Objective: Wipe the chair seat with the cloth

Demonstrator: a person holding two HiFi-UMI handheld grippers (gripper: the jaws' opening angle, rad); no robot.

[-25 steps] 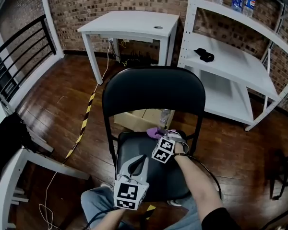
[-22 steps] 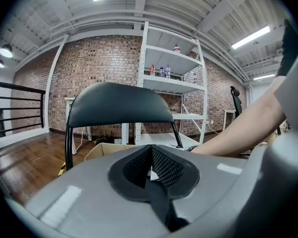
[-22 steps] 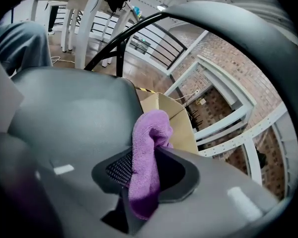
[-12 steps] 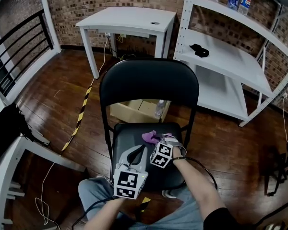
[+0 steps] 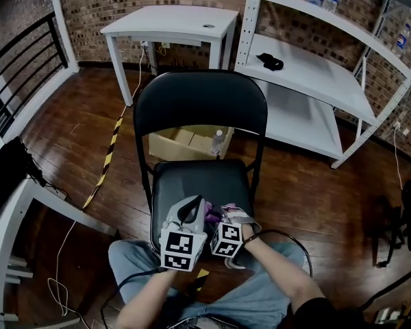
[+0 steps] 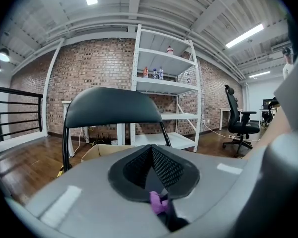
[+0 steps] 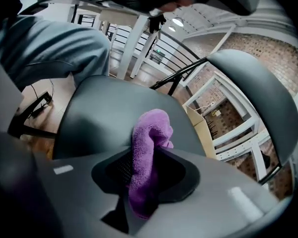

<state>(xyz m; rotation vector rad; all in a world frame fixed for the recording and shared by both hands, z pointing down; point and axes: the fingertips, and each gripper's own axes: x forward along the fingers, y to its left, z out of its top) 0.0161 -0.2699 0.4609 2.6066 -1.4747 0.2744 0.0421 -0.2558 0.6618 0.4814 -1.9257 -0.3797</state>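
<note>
The black folding chair has its seat [image 5: 198, 184] in the middle of the head view and its backrest [image 5: 200, 105] behind. My right gripper [image 5: 218, 218] hovers over the seat's front edge, shut on a purple cloth [image 5: 211, 213]. In the right gripper view the cloth [image 7: 151, 133] is clamped between the jaws of the right gripper [image 7: 146, 167] and droops forward onto the seat [image 7: 104, 118]. Close beside it on the left, my left gripper [image 5: 192, 205] has its jaws together. In the left gripper view a scrap of cloth [image 6: 157, 202] shows below the left gripper [image 6: 151, 155], with the backrest [image 6: 111, 105] ahead.
A cardboard box [image 5: 181, 142] with a bottle sits on the floor behind the chair. A white table [image 5: 171, 22] and a white shelf rack [image 5: 308, 74] stand at the back. A black railing [image 5: 14, 67] runs along the left. The person's legs [image 5: 140, 269] are at the seat's front.
Both grippers have drawn back from the rear of the seat to its front edge, the right one dragging the purple cloth along. The two grippers now sit close together.
</note>
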